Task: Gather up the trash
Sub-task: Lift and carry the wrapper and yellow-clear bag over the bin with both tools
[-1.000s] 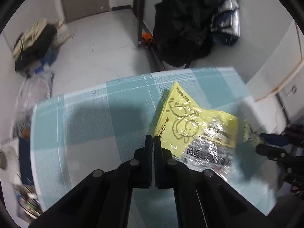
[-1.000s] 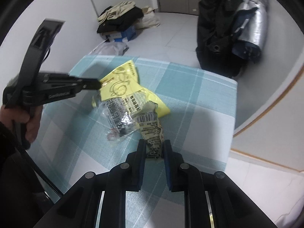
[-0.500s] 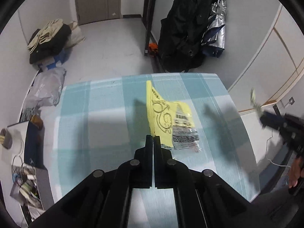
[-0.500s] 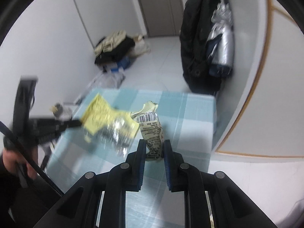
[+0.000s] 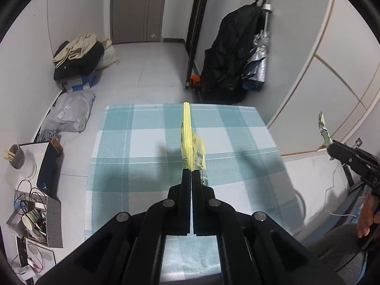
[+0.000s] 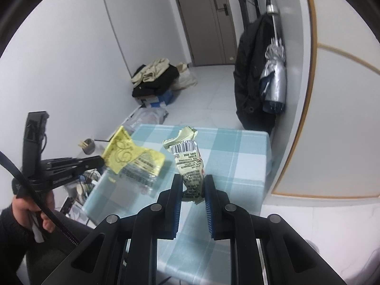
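Note:
My left gripper (image 5: 190, 171) is shut on the edge of a yellow snack bag (image 5: 190, 140), which hangs edge-on above the table (image 5: 147, 142). The right wrist view shows that bag's (image 6: 133, 159) flat side, with the left gripper (image 6: 101, 159) pinching its corner. My right gripper (image 6: 192, 180) is shut on a crumpled pale green wrapper (image 6: 187, 156) with a barcode, held upright above the table (image 6: 239, 152). At the right edge of the left wrist view, the right gripper (image 5: 332, 146) shows with the wrapper (image 5: 323, 129) sticking up from it. Both pieces are lifted off the cloth.
A teal and white checked cloth covers the table. On the floor lie a clothes pile (image 5: 78, 54) and a grey bag (image 5: 71, 111). A black coat (image 5: 232, 57) and a silver umbrella (image 6: 273, 76) hang on the wall. Cluttered boxes and a cup (image 5: 16, 156) sit left of the table.
Both grippers have risen with their trash; the yellow bag left the cloth and now hangs edge-on. The green wrapper has come up well above the table. The table looks smaller and farther.

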Action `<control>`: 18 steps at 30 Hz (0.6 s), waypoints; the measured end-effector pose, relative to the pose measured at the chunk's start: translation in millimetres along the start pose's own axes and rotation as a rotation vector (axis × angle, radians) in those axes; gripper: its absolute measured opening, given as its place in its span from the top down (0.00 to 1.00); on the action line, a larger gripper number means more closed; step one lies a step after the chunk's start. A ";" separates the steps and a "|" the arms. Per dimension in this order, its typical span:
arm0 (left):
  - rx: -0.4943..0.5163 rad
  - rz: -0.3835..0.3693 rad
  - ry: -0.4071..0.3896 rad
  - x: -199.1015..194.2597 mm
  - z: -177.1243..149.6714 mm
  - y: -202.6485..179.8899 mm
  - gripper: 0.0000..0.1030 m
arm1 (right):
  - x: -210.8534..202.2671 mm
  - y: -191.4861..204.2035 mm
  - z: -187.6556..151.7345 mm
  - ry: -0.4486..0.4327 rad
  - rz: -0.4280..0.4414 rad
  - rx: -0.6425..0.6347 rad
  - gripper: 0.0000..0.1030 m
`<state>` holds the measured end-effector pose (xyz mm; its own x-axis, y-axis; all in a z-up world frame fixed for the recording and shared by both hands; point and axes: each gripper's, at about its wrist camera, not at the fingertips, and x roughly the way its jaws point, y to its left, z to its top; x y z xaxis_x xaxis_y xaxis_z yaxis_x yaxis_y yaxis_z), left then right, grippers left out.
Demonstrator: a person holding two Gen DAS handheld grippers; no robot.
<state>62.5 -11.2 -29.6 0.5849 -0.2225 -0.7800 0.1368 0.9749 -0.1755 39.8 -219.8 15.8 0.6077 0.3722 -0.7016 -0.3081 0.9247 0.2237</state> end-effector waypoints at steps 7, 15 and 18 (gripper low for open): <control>0.064 -0.031 -0.045 -22.6 -4.7 -27.8 1.00 | -49.9 -11.2 -13.4 -0.050 -0.024 0.052 0.83; 0.144 -0.122 -0.074 -31.0 -2.3 -83.5 1.00 | -116.8 -44.3 -37.5 -0.144 -0.071 0.128 0.83; 0.197 -0.159 -0.067 -26.4 -1.1 -111.9 1.00 | -132.1 -62.4 -51.7 -0.149 -0.103 0.177 0.83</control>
<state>30.9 -114.4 10.0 0.5943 -0.3787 -0.7095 0.3804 0.9096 -0.1669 -59.1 -330.8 59.6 0.7345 0.2708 -0.6223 -0.1136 0.9531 0.2807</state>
